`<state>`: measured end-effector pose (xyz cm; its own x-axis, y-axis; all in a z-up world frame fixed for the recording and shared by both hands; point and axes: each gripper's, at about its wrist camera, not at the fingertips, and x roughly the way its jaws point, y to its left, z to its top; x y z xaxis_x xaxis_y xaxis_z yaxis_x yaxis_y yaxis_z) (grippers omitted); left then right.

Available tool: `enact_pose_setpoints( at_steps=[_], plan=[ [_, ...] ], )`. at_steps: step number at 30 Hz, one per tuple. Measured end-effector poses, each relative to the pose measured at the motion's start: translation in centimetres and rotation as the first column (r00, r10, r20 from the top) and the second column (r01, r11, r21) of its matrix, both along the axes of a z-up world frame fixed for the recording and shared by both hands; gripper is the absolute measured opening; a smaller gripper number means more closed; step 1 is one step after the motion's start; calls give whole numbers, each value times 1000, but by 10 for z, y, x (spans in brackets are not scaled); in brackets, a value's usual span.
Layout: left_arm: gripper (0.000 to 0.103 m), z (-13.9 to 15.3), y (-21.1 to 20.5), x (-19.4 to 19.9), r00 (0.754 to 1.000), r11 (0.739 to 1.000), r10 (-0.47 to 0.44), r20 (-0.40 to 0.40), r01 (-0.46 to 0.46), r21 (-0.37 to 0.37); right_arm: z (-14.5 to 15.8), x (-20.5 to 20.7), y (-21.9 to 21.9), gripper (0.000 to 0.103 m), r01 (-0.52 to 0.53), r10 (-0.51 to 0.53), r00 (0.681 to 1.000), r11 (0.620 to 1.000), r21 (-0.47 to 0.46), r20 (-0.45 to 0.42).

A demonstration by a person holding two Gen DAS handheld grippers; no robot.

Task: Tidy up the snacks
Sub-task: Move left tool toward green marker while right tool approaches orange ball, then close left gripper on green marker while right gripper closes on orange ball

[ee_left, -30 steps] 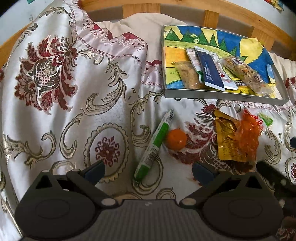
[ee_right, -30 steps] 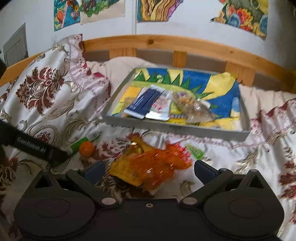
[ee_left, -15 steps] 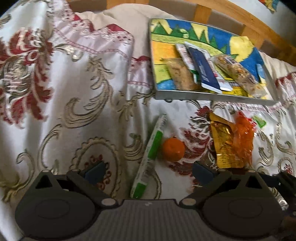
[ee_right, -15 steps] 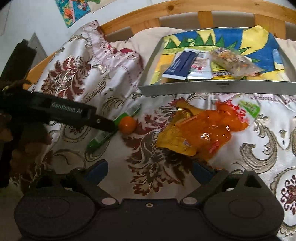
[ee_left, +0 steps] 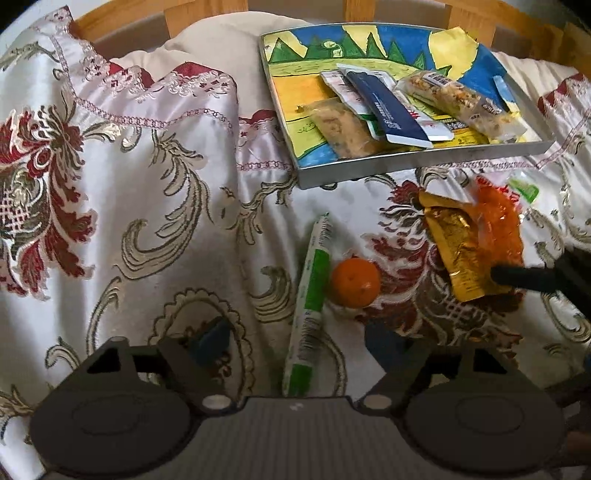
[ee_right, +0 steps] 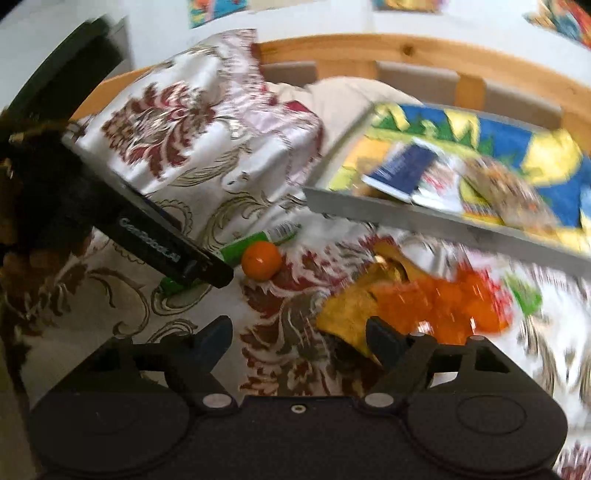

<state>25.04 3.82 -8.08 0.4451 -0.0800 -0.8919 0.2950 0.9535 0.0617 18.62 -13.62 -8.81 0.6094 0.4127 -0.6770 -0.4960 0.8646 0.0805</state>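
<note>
Covering the wooden bed frame (ee_left: 391,11), an embroidered bedspread (ee_left: 147,206) lies beneath both hand-held grippers (ee_left: 297,334) (ee_right: 297,334), jaws apart.

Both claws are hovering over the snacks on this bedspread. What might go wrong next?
The small orange sits right against the green stick packet between the open left gripper fingers, so closing could nudge it rolling across the soft cloth. The right gripper, also open, is near the overlapping gold pouch and orange bag; it might pinch both, or only a slippery corner.
</note>
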Motion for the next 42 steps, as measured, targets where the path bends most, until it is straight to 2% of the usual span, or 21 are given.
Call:
enact_pose_setpoints(
  at_steps=[3,5,8,11,15,23,32,35,40,42],
  plan=[
    [70,-2,1,1,1000,1000,1,9,-1,22,-2,3,12,76,-46,51,997,997,-69,65],
    [54,-2,1,1,1000,1000,4,26,-4,28,-4,6,17,74,-59,68,993,993,-99,94],
    [49,2,1,-1,999,1000,-16,42,16,-5,-7,11,20,72,-60,71,992,992,-111,106],
    [48,3,-3,-2,998,999,-44,54,45,-17,-10,15,20,71,-57,68,992,993,-105,105],
    [41,-4,-5,2,998,999,-52,20,52,-7,-11,17,23,70,-73,85,989,992,-103,118],
    [37,-15,2,9,999,999,-35,-24,35,0,-14,21,36,63,-132,153,977,981,-142,150],
    [37,-15,0,11,999,1000,-30,-27,31,6,-19,36,52,60,-194,219,966,965,-175,136],
    [37,-16,0,11,999,1000,-30,-26,30,3,-22,37,60,58,-213,248,956,955,-208,158],
    [37,-18,0,12,999,999,-35,-17,35,-2,-25,41,65,48,-228,268,948,947,-225,170],
    [36,-18,-1,13,999,999,-41,-12,41,-4,-26,39,67,37,-241,284,942,943,-231,177]
  ],
)
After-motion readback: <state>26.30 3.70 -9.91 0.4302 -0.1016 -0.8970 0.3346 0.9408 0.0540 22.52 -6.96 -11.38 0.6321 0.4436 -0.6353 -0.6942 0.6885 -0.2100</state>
